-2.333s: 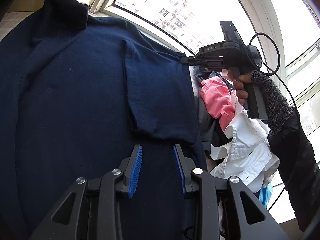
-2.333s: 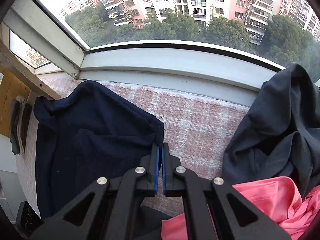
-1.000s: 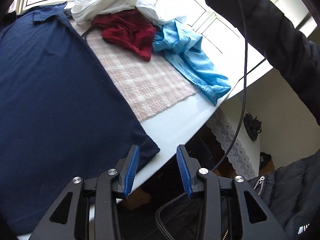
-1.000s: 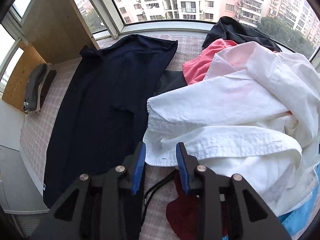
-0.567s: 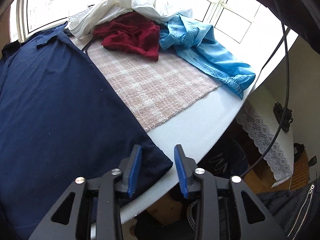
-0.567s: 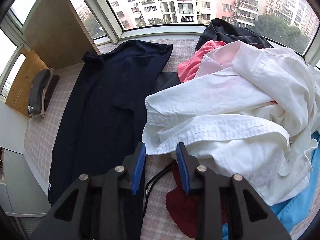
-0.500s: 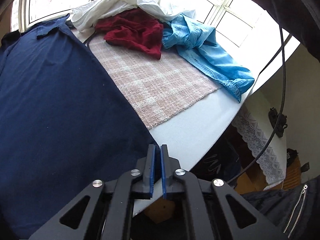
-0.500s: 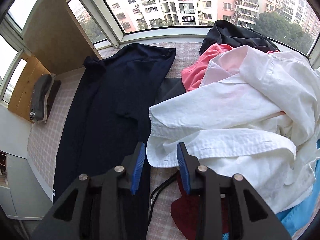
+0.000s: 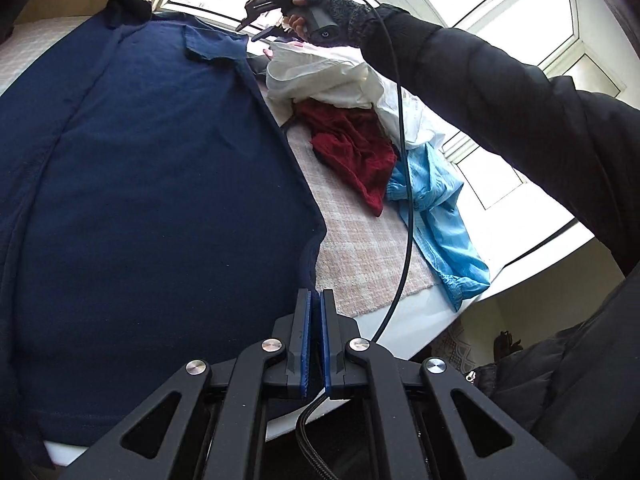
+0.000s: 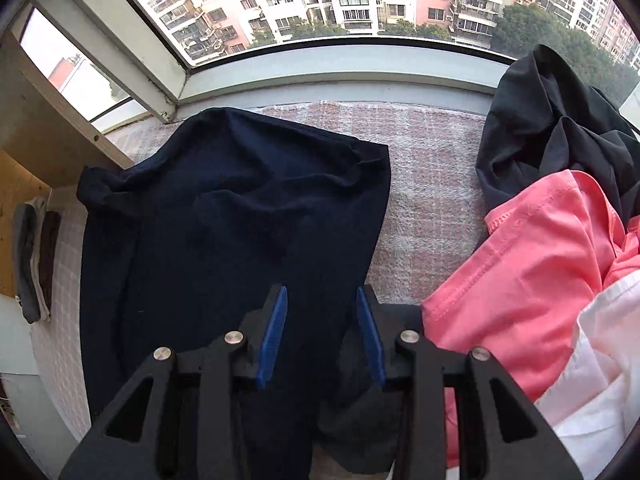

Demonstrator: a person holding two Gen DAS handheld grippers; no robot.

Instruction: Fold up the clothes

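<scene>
While the left claw pinches the dark navy cotton shirt's hem, the right claw hangs part-open, pointing down over its sleeve.

left gripper now pinched tight on the near corner of the navy shirt after standing open a second ago, that corner lifted off the table edge, right gripper moved from the white-shirt pile to over the navy shirt's far end, jaws apart
</scene>
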